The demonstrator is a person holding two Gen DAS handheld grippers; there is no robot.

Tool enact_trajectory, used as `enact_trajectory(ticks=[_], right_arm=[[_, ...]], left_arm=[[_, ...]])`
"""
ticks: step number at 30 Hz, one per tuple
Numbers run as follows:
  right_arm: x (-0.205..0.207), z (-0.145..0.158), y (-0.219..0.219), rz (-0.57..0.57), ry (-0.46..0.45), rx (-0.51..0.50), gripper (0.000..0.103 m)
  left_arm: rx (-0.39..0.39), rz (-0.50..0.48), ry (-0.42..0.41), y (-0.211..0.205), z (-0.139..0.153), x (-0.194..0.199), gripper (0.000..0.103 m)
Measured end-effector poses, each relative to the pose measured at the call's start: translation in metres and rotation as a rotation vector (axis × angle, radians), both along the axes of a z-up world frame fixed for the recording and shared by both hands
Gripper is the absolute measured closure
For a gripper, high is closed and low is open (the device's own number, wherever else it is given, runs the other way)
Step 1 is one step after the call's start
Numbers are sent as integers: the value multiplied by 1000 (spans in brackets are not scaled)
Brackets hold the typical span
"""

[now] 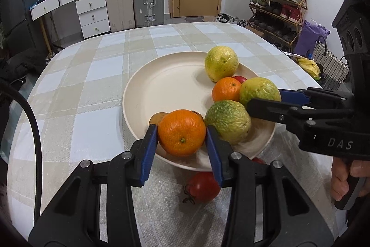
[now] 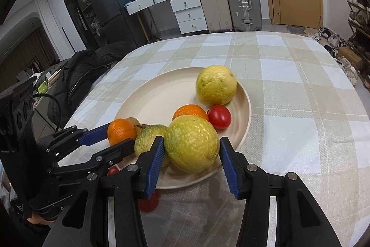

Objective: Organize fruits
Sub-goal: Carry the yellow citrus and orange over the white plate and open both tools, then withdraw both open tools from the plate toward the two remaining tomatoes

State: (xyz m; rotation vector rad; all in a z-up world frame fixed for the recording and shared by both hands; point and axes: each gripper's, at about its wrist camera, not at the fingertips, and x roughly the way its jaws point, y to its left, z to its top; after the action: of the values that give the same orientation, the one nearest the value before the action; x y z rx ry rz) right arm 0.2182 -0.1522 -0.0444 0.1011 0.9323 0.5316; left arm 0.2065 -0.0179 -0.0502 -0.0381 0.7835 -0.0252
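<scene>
Fruit crowds the near side of a cream plate on a checked tablecloth. Left gripper clamps an orange at the plate's near rim; right gripper grips a yellow-green guava beside it. A red tomato, apparently off the plate, lies on the cloth beneath the left gripper.

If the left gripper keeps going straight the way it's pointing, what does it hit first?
The left gripper already grips an orange; straight on, that orange would probably meet the cream plate, though depth is unclear.
</scene>
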Motion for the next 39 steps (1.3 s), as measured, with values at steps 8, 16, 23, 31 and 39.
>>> enact_trajectory(ticks=[8, 16, 23, 31, 39], right_arm=[[12, -5, -3, -28, 8, 32, 54], [14, -5, -4, -29, 19, 47, 54], [3, 5, -8, -36, -43, 17, 51], [-18, 24, -18, -28, -110, 25, 21], [-37, 35, -26, -52, -142, 0, 1]], left_arm=[[-9, 27, 22, 4, -3, 11, 64], [8, 22, 16, 3, -3, 8, 64], [27, 5, -3, 0, 1, -7, 62], [-22, 41, -61, 12, 16, -36, 28], [-23, 80, -109, 22, 32, -76, 9]])
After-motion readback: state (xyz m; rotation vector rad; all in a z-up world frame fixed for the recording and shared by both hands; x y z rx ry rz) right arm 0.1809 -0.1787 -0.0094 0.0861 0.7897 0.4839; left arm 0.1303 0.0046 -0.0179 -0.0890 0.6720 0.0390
